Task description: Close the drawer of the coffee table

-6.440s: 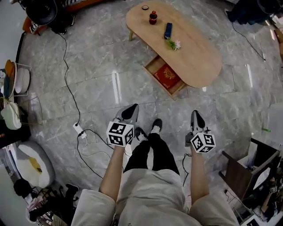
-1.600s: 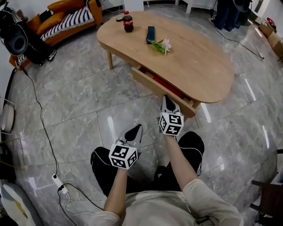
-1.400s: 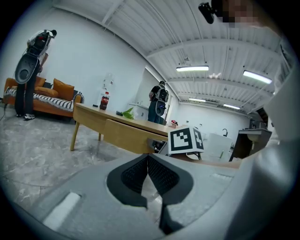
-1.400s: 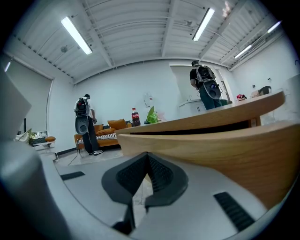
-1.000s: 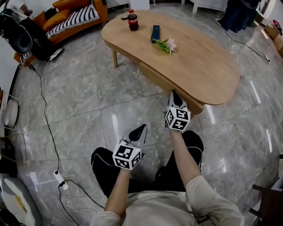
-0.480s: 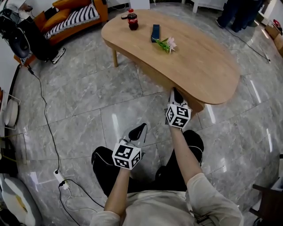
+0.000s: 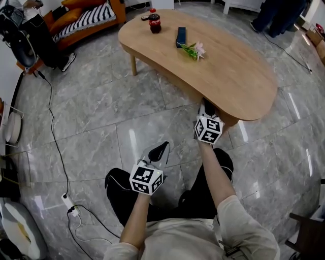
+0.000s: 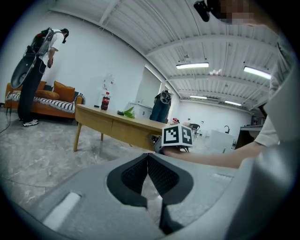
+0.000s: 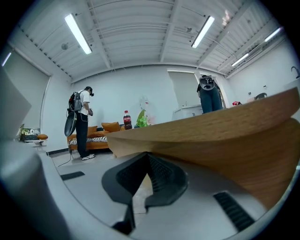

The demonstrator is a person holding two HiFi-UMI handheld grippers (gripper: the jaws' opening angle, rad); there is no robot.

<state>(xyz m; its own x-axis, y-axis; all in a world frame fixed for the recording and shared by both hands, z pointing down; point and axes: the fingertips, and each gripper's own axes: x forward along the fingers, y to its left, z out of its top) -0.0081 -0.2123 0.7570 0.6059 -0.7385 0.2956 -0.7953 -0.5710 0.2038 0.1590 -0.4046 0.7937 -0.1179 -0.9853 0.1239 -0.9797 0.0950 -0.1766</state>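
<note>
A person crouched on a grey marble-tiled floor (image 7: 101, 106) holds the right tongs (image 7: 205, 104) pressed together and empty, with their tips tucked under the rim of a kidney-shaped light wooden coffee table (image 7: 238, 76). The tips are right at the front of the table's wooden drawer (image 8: 133, 133), which sits pushed in, level with the panel beside it. In the right gripper view, wood fills the frame just beyond the tips. The left tongs (image 7: 161, 148), also pressed together and pinching nothing, hang low over the floor, well short of the table. At the far end of the surface stand a red-labelled cola bottle (image 7: 154, 13), a dark blue oblong box (image 7: 181, 36) and a pink flower on a green stem (image 7: 195, 50). An orange sofa with a striped cushion (image 7: 86, 15) lines the wall behind.
</note>
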